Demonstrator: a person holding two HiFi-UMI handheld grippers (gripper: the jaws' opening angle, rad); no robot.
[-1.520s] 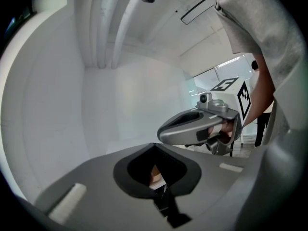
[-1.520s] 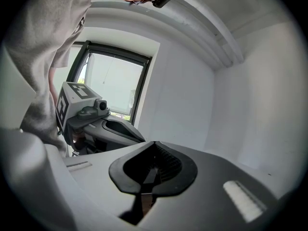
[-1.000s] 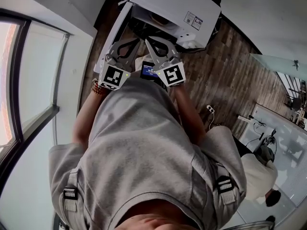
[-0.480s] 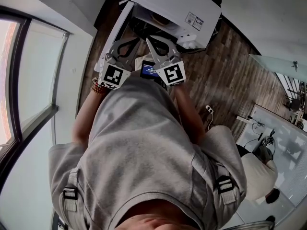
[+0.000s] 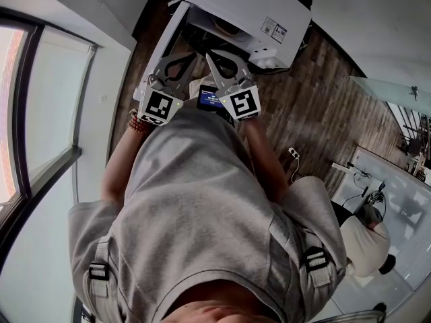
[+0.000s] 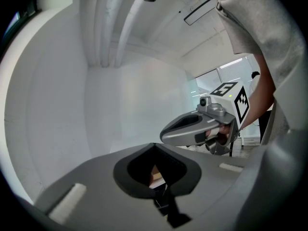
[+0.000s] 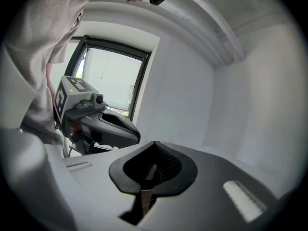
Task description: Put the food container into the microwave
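The white microwave [image 5: 250, 4] stands at the top of the head view with its door [image 5: 159, 51] swung open to the left. A round, pale container [image 5: 224, 26] shows inside the cavity, partly hidden by the roof. My left gripper [image 5: 186, 58] and right gripper [image 5: 210, 56] are held side by side in front of the opening, both shut with nothing in them. The left gripper view looks up at wall and ceiling over its own shut gripper [image 6: 161, 196], with the right gripper [image 6: 204, 125] beside it. In the right gripper view the own gripper [image 7: 146, 189] is shut, and the left gripper [image 7: 98, 123] shows.
A small device with a lit blue screen [image 5: 208, 98] sits between the two marker cubes, against the person's grey shirt [image 5: 195, 207]. A tall window [image 5: 40, 113] runs along the left. Wood floor [image 5: 316, 106] lies to the right, where another person [image 5: 367, 242] stands.
Both grippers stay where they were, still shut. Only the person at the lower right has shifted a little.
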